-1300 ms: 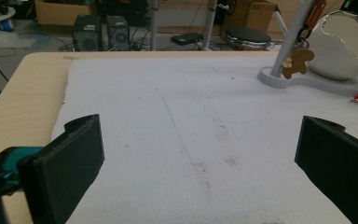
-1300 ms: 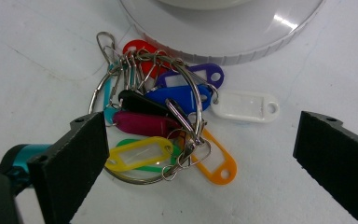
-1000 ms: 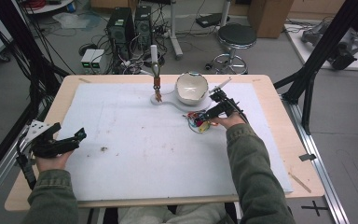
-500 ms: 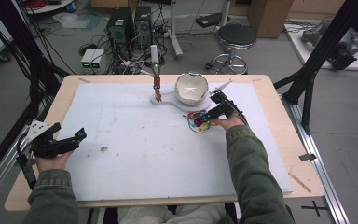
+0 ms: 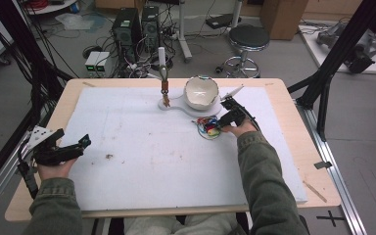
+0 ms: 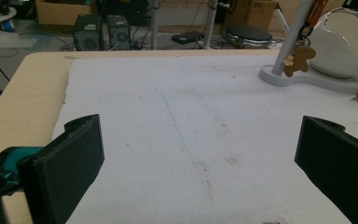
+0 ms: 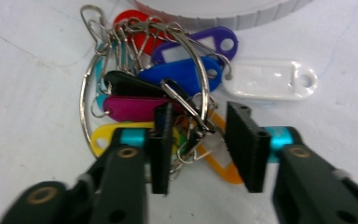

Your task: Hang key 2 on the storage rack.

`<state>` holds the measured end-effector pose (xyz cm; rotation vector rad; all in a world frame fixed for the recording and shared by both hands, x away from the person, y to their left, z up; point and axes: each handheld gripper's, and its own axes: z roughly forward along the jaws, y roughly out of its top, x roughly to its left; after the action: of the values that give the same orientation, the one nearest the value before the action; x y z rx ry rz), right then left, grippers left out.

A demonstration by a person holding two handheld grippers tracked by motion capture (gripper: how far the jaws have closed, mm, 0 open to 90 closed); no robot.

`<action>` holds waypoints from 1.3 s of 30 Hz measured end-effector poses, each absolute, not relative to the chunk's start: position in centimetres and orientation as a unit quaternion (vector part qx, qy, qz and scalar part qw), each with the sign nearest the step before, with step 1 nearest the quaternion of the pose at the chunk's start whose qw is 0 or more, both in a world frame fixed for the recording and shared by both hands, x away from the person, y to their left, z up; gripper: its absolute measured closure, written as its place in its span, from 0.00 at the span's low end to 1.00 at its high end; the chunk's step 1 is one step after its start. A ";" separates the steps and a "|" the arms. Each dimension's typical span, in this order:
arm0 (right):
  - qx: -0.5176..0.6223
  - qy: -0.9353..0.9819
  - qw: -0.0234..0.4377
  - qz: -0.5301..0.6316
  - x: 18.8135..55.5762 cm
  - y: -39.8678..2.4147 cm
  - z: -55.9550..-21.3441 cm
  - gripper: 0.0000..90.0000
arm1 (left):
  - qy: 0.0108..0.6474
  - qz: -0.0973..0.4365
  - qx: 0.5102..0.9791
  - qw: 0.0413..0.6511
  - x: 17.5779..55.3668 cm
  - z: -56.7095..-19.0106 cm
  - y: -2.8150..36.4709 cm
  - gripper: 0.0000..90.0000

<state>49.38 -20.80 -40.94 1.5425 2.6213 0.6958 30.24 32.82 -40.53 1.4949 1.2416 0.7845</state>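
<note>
The right hand-held gripper (image 7: 198, 149), jaws just closing, is set around a loose, jangling bunch of coloured plastic key tags on metal rings (image 7: 168, 93); the rings are best pinched.

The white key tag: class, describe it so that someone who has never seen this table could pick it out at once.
Start at the white bowl on its white stand at the far side of the foam-covered table. Just in front of that stand lies a bunch of key tags on a wire ring. The white key tag sticks out sideways at the bunch's edge, the only white one among coloured tags.
</note>
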 end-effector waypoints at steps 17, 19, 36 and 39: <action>0.483 0.840 0.019 0.246 48.7 -21.2 -39.8 0.87 | 0.513 0.324 0.619 0.499 30.2 -40.5 32.8 0.02; 0.484 0.838 0.016 0.250 48.5 -21.2 -39.5 0.87 | 0.513 0.323 0.619 0.499 30.2 -40.5 32.8 0.02; 0.459 0.840 0.019 0.290 47.5 -21.3 -37.9 0.87 | 0.513 0.324 0.618 0.499 30.2 -40.5 32.8 0.02; 0.453 0.839 0.020 0.300 47.4 -21.5 -37.6 0.87 | 0.513 0.324 0.619 0.499 30.2 -40.5 32.8 0.02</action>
<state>47.39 -21.47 -37.57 1.4057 2.6029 0.9289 30.24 32.79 -40.53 1.4968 1.2412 0.7832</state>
